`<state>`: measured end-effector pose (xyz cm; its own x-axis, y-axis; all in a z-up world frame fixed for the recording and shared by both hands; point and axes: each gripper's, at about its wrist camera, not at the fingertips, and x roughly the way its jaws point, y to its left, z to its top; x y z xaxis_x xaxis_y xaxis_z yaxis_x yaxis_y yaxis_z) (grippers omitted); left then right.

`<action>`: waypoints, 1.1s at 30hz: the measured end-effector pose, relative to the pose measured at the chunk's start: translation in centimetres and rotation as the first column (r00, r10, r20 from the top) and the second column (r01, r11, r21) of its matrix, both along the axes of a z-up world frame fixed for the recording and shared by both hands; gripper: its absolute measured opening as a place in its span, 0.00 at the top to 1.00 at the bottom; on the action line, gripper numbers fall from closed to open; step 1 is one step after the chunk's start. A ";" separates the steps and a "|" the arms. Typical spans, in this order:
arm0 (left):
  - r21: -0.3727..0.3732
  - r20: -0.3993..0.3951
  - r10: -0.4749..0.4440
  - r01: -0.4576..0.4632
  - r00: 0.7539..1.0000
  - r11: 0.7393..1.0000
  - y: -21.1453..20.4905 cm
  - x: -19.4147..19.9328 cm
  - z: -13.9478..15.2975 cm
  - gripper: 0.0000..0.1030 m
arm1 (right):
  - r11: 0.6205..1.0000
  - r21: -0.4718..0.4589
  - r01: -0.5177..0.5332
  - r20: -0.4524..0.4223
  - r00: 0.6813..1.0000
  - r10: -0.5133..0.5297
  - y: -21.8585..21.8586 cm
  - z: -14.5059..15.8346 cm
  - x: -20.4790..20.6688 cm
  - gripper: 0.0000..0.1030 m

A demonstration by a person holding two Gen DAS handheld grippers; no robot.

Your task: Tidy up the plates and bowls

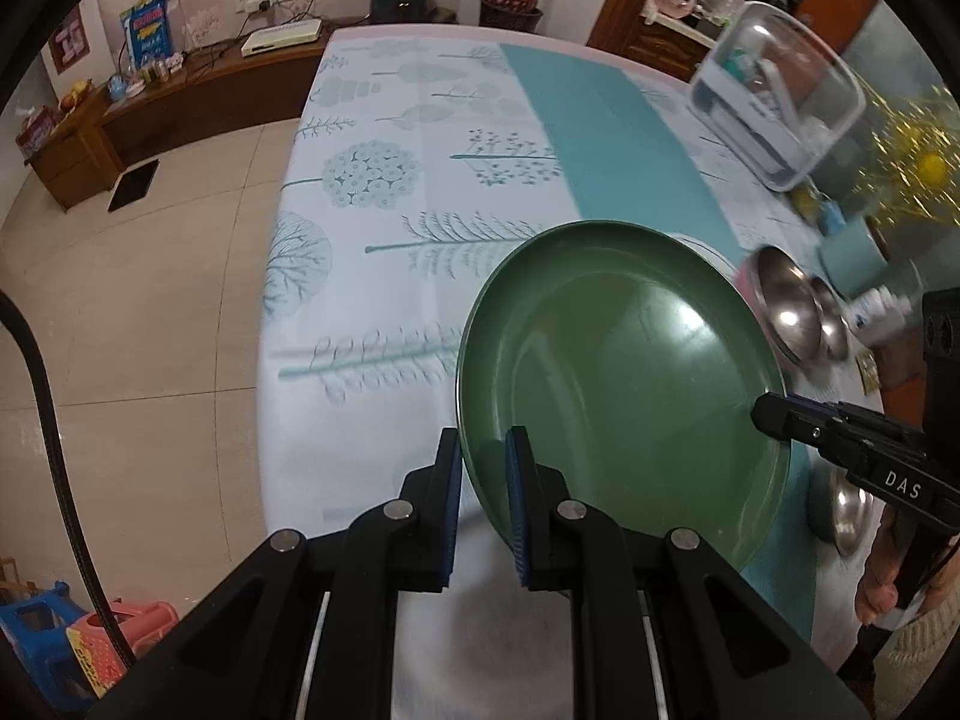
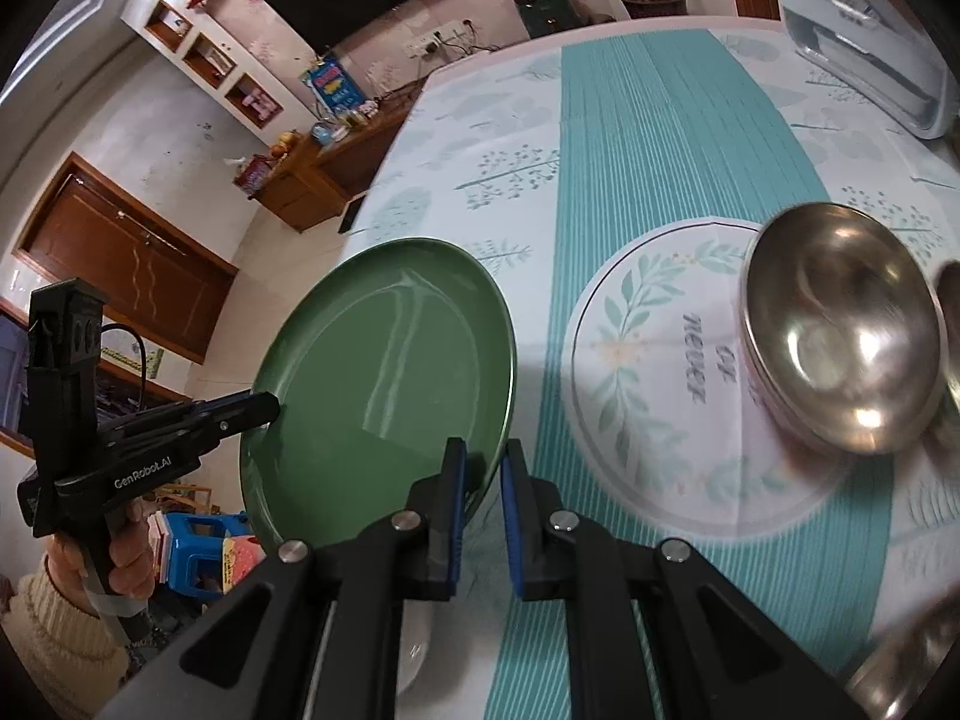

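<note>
1. Blue-padded left gripper (image 1: 485,450) is clamped on the near rim of the green plate (image 1: 624,384).
2. Right gripper (image 2: 480,468) pinches the opposite rim, so the plate hangs tilted, clear of the table (image 1: 372,120).
3. Step in hand, seemingly: carrying the plate.
4. Next likely calls for moving both hands evenly, perhaps toward the steel bowls (image 2: 840,324).

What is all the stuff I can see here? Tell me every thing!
green plate: one, green, held over the table between both grippers
metal bowls: at least two, silver, nested on the table to the right
tablecloth: one, white with a teal stripe, covering the table
clear box: one, see-through, far right of table
stools: two, blue and pink, on the floor
left gripper: one, black, shut on plate rim
right gripper: one, black, shut on opposite rim
</note>
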<state>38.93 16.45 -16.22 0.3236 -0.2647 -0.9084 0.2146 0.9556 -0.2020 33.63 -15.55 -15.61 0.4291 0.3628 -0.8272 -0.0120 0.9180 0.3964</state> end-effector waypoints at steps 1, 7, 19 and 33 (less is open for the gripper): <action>0.000 0.001 -0.005 0.005 1.000 1.000 0.1 -1.0 0.6 0.88 | 1.000 0.000 -0.001 0.004 1.000 0.001 0.2 0.4 -0.8 0.89; -0.014 -0.002 -0.026 0.026 1.000 1.000 0.5 -8.2 4.0 0.88 | 1.000 0.016 -0.009 0.023 1.000 0.009 0.8 3.3 -7.1 0.89; -0.051 -0.074 -0.063 0.060 0.995 0.997 1.9 -24.8 4.3 0.88 | 0.999 0.012 -0.034 0.000 0.999 0.034 3.7 3.7 -20.7 0.89; -0.004 -0.124 -0.088 0.088 0.988 0.996 3.1 -34.6 -0.7 0.86 | 0.998 -0.019 -0.058 -0.071 0.996 0.057 7.2 -1.3 -29.0 0.89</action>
<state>4.32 19.60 -16.91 0.1838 -0.2856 -0.9405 0.2711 0.9345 -0.2308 4.65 -8.31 -16.90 0.3484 0.3675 -0.8623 -0.0378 0.9247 0.3789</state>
